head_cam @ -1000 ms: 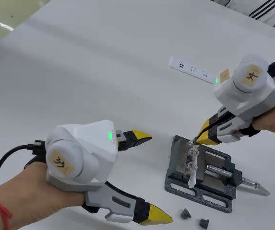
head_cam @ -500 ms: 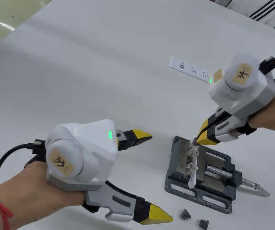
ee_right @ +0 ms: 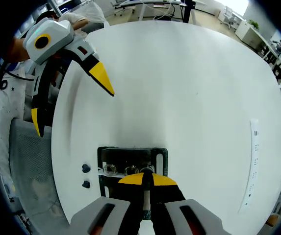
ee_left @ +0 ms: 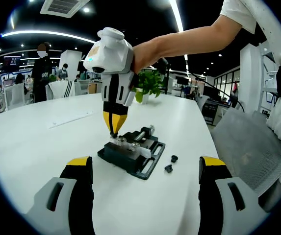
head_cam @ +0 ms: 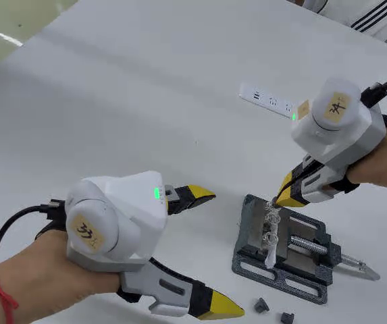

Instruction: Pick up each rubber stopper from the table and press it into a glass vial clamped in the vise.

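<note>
A dark metal vise point(head_cam: 294, 260) holds a row of clear glass vials point(head_cam: 270, 227) upright. My right gripper point(head_cam: 279, 200) is shut, its yellow tips down on the top of the farthest vial; whether anything is pinched there is hidden. In the right gripper view the shut tips point(ee_right: 145, 179) sit over the vials point(ee_right: 129, 170) in the vise point(ee_right: 130, 152). Two dark rubber stoppers point(head_cam: 261, 307) point(head_cam: 287, 316) lie on the table in front of the vise. My left gripper point(head_cam: 215, 252) stands wide open and holds nothing, left of the vise point(ee_left: 133, 152), apart from it.
A white power strip point(head_cam: 267, 99) lies on the white table point(head_cam: 125, 101) beyond the vise. The vise's screw handle point(head_cam: 355, 263) sticks out to the right. A black cable point(head_cam: 7, 226) trails from the left gripper. People and chairs stand in the room behind.
The right gripper's body has leaned a little up and to the left while its tips stay on the far vial. The left gripper has barely moved.
</note>
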